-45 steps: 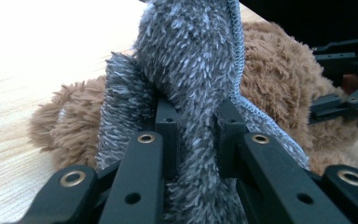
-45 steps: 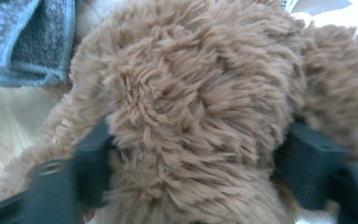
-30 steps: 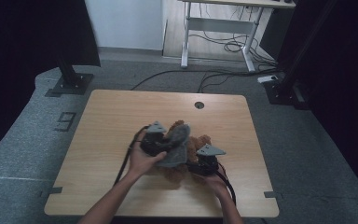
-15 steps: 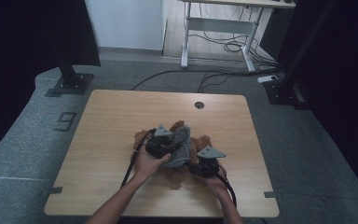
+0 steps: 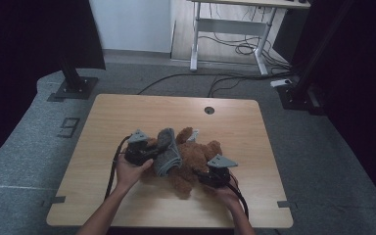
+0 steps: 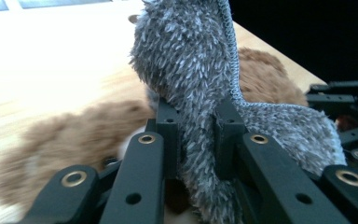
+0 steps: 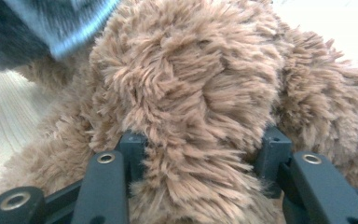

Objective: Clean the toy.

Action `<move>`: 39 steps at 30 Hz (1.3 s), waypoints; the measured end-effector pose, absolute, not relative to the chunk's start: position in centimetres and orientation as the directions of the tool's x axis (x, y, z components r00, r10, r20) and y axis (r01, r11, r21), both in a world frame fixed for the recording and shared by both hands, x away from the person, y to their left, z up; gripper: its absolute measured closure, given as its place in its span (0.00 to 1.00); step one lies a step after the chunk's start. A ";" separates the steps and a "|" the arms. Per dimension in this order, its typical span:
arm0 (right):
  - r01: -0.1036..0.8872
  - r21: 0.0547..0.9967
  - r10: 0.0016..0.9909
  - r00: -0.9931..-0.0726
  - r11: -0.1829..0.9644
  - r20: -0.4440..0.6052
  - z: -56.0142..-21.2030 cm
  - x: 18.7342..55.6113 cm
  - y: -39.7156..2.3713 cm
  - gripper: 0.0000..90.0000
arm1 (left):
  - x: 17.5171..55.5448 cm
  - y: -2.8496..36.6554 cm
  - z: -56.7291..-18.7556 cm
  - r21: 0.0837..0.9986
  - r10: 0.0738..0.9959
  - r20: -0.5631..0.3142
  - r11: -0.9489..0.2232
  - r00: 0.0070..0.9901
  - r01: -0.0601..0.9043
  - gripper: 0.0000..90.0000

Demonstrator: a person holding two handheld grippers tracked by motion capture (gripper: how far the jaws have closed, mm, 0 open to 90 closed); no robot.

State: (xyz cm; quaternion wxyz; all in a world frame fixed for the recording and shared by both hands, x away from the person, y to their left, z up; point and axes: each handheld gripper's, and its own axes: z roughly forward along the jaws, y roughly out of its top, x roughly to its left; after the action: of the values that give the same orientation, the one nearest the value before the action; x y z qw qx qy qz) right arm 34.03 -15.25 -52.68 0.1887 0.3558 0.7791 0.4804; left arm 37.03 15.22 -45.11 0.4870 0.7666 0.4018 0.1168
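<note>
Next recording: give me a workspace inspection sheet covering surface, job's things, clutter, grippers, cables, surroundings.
Surface: light wooden table, round grommet hole near far edge.
Job's things: brown plush teddy bear lying mid-table; grey fuzzy cloth draped on it.
Clutter: nothing seen.
Grippers: left gripper shut on the cloth; right gripper shut on the bear's plush.
Cables: black cable trails from left gripper; more on floor.
Surroundings: grey carpet, white desk frame behind.

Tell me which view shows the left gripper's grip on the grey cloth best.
The left gripper view: the left gripper pinches the grey cloth close up. The high view shows the cloth draped over the teddy bear; the right gripper view catches its blurred corner.
</note>
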 end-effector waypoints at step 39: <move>0.391 0.887 0.730 -0.677 0.245 0.097 -53.0 34.4 -15.9 0.56 | 37.6 19.7 -45.1 0.817 0.745 -0.278 -0.149 0.607 0.557 0.85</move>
State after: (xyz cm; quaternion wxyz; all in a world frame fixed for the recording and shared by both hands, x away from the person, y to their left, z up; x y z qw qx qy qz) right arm 34.45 -15.86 -52.97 0.1711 0.3636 0.7702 0.4954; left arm 37.56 19.74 -45.07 0.4880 0.7518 0.4328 0.0964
